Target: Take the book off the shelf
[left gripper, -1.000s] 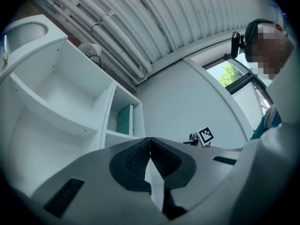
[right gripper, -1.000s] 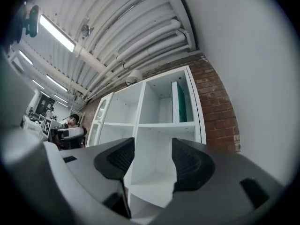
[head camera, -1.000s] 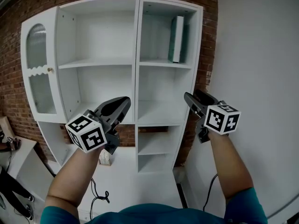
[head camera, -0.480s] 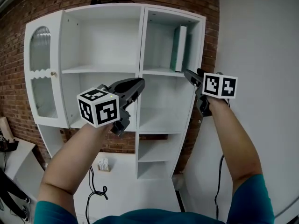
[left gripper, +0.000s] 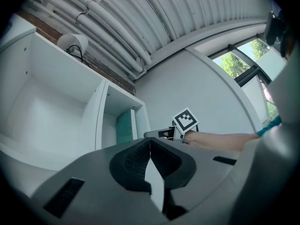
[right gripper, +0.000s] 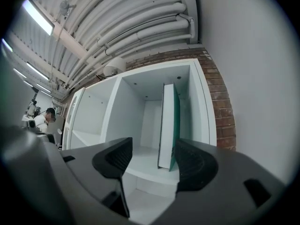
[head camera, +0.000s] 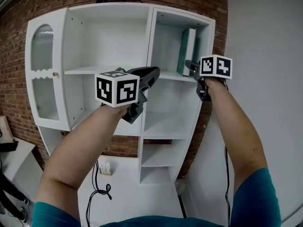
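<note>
At the upper right compartment of the shelf [head camera: 166, 75], your right hand-held gripper [head camera: 190, 65] stands wide. Its jaws have just been opening, and nothing is between them. The book [head camera: 188, 51] stands upright just ahead of the tips, untouched, toward the right side of that compartment, with its teal cover facing the side panel. Your left hand-held gripper [head camera: 155, 72] hangs to the left, near the shelf's middle divider, with its jaws pressed together on nothing. Farther left is a ribbed glass door [head camera: 40, 74]. Behind the shelf is a brick wall [head camera: 14, 18].
</note>
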### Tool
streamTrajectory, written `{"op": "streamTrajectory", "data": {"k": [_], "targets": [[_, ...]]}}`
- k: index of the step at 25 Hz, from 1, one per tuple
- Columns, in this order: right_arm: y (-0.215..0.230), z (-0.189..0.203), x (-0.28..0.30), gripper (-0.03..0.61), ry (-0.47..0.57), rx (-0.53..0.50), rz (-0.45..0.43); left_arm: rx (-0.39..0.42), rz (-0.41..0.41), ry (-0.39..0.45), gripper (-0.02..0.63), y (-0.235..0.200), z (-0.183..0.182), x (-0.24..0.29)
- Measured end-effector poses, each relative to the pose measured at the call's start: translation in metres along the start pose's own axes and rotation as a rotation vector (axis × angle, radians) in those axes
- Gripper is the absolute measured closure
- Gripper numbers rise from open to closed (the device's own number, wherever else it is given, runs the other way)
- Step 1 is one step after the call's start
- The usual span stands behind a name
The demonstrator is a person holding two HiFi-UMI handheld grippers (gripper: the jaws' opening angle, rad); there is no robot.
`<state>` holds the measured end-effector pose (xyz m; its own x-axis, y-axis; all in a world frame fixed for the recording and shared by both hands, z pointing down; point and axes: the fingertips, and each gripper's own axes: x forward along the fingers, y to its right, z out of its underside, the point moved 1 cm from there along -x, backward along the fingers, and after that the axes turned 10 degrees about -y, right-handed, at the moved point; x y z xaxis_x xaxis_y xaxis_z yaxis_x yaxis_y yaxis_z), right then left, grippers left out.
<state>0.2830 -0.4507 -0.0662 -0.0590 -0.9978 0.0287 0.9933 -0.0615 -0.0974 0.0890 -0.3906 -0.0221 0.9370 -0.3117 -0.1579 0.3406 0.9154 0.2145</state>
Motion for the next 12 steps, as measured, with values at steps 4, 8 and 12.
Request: {"op": "streamTrajectory", "data": {"k": [4, 8, 12], "targets": [[0.004, -0.011, 0.023, 0.314, -0.029, -0.017, 0.053, 0.000, -0.011, -0.025, 0.597, -0.015, -0.010, 0.012], [0.011, -0.021, 0.043, 0.314, -0.061, -0.046, 0.120, 0.002, -0.020, -0.048, 0.597, -0.026, -0.014, 0.020], [0.021, -0.028, 0.062, 0.313, -0.092, -0.069, 0.181, 0.033, -0.029, -0.066, 0.597, -0.033, -0.016, 0.024]]}}
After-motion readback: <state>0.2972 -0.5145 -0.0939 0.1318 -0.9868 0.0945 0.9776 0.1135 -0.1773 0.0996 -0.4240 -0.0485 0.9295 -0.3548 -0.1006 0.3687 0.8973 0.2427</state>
